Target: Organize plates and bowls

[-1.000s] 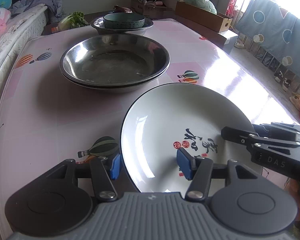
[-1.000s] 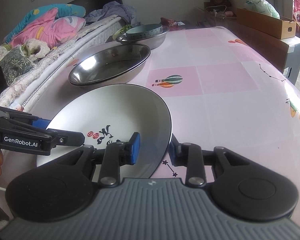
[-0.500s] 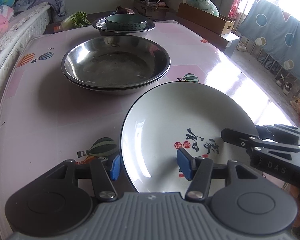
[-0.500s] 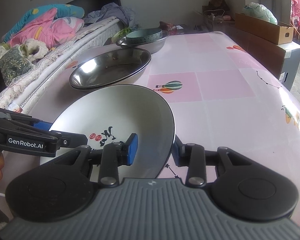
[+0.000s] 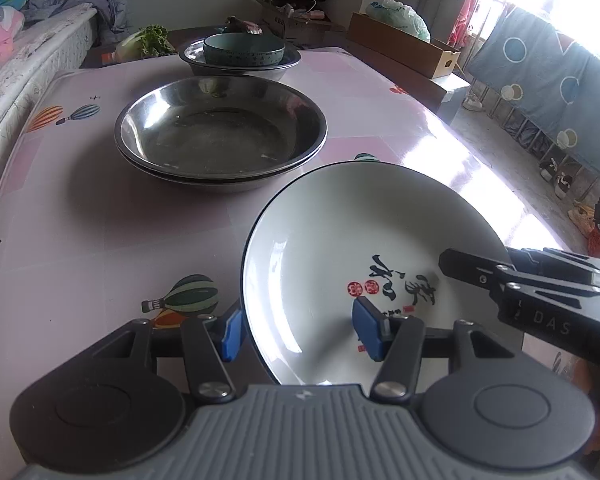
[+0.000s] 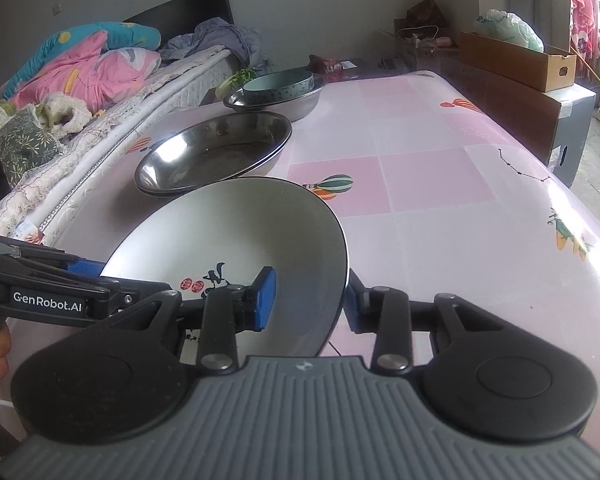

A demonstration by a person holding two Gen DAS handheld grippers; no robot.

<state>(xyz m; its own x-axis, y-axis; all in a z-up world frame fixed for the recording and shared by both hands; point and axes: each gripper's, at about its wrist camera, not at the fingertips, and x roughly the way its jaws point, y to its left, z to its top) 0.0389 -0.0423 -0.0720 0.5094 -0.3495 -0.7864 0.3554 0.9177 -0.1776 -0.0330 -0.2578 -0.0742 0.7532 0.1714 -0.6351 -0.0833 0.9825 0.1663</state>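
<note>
A white plate (image 5: 364,248) with a dark rim and black and red calligraphy is held above the pink table; it also shows in the right wrist view (image 6: 240,240). My left gripper (image 5: 296,328) grips its left rim, one blue pad under, one inside. My right gripper (image 6: 310,300) grips the opposite rim the same way. Beyond it sit two stacked wide steel basins (image 5: 220,132), which also show in the right wrist view (image 6: 216,152). Farther back a teal bowl (image 5: 244,50) sits in a steel bowl (image 5: 240,66).
The table (image 6: 440,184) has a pink checked cloth with balloon prints. A bed with bedding (image 6: 80,80) runs along its left side. A cardboard box (image 6: 516,60) stands on a cabinet at the right. Leafy greens (image 5: 148,40) lie behind the far bowls.
Both grippers have lifted the plate slightly and carried it a little toward the stacked steel basins. Their hold on the rim is unchanged.
</note>
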